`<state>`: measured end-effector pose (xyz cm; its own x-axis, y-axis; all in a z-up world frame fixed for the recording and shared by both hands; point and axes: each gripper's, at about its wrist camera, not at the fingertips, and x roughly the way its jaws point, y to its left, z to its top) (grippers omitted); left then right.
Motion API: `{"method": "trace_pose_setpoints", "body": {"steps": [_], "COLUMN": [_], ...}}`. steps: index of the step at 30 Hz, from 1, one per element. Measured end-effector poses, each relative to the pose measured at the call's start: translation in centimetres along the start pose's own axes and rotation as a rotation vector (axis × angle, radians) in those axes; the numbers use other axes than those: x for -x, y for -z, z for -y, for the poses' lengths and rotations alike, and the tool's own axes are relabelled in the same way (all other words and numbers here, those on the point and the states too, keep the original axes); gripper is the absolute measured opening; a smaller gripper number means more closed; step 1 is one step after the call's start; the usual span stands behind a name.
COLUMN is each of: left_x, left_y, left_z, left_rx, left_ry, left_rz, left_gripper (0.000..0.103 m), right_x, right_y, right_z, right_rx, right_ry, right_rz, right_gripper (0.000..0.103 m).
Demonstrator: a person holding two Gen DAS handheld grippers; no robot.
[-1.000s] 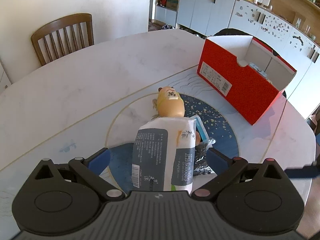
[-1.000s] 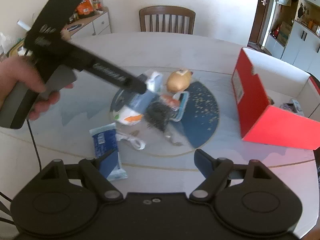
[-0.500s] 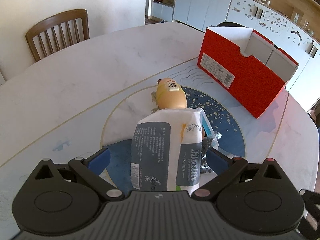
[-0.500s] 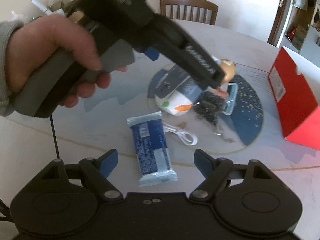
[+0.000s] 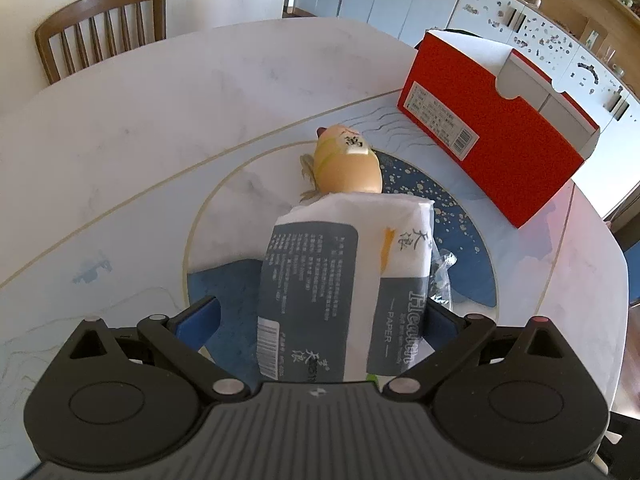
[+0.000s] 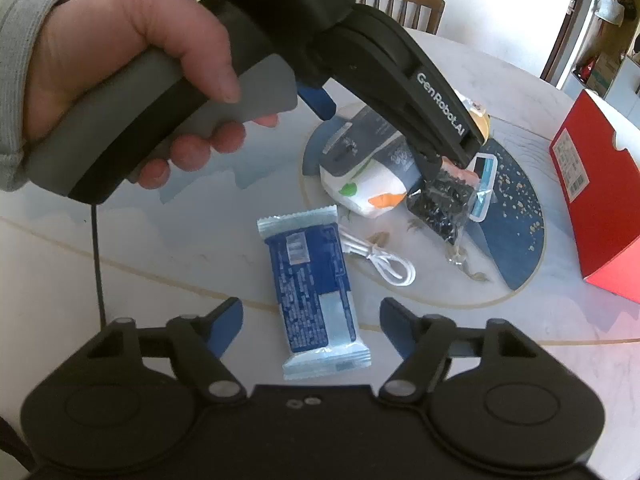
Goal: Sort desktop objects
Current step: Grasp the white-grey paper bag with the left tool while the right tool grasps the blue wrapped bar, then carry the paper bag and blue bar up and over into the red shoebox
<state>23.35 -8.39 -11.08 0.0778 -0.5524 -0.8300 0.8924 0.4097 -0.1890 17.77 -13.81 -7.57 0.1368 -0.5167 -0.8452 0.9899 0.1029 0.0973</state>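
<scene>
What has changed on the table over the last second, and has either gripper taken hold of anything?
The right gripper has come in over the blue snack bar; its fingers are closing but not yet touching it. The left gripper has sunk closer around the tissue pack, with a gap still showing at its left finger. The tissue pack, red box, white cable and yellow toy have not moved.

Both tools are matte black plastic with blue finger pads [image 6: 224,322] and silver pivot screws. The left tool [image 6: 372,128] has a grey handle, white "GenRobot.AI" lettering and a thin black cable hanging below. A grey-green ribbed sleeve cuff [image 6: 20,76] covers the wrist of the left hand [image 6: 132,64].
</scene>
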Motion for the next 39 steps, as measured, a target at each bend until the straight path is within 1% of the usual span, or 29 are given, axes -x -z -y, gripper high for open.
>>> {"method": "trace_pose_setpoints", "body": {"steps": [2,6,7,10,14,16,18,20,21,23,27,33,39], "left_x": [0.0,0.1,0.1,0.1,0.2,0.3,0.4,0.5,0.5,0.5,0.8,1.8,3.1], "left_y": [0.1,0.1,0.1,0.1,0.1,0.1,0.2,0.2,0.2,0.1,0.1,0.4,0.9], "left_z": [0.0,0.2,0.2,0.3,0.6,0.8,0.9,0.8,0.8,0.9,1.0,0.9,1.1], "left_rx": [-0.008,-0.023,-0.025,-0.033,-0.045,-0.055,-0.061,-0.050,-0.047,-0.045,-0.051,-0.046,-0.037], "left_ry": [0.004,0.005,0.007,0.017,0.030,0.033,0.032,0.036,0.042,0.044,0.047,0.057,0.043], "left_rz": [0.005,0.014,0.017,0.021,0.019,0.019,0.019,0.016,0.016,0.013,0.012,0.014,0.025], "left_gripper": [0.102,0.100,0.099,0.094,0.084,0.080,0.076,0.074,0.070,0.067,0.057,0.053,0.052], "right_x": [-0.2,-0.6,-0.6,-0.8,-0.9,-0.9,-0.8,-0.6,-0.6,-0.4,0.1,1.5,2.7], "right_y": [0.0,-0.1,-0.2,-0.3,-0.4,-0.4,-0.4,-0.3,-0.2,-0.1,0.1,0.6,1.5], "right_z": [0.0,0.0,0.0,-0.1,0.1,0.2,0.2,0.3,0.3,0.5,0.9,1.8,2.3], "right_rx": [-0.001,0.001,0.002,0.008,0.005,-0.006,-0.004,-0.006,-0.009,-0.017,-0.041,-0.076,-0.104], "right_ry": [0.006,0.020,0.022,0.031,0.028,0.010,0.016,0.013,0.014,0.013,-0.004,-0.013,-0.004], "right_rz": [-0.003,-0.010,-0.010,-0.011,-0.006,-0.004,0.000,0.001,0.002,0.002,0.004,0.023,0.037], "right_gripper": [0.070,0.058,0.057,0.055,0.050,0.041,0.039,0.038,0.038,0.037,0.036,0.035,0.035]}}
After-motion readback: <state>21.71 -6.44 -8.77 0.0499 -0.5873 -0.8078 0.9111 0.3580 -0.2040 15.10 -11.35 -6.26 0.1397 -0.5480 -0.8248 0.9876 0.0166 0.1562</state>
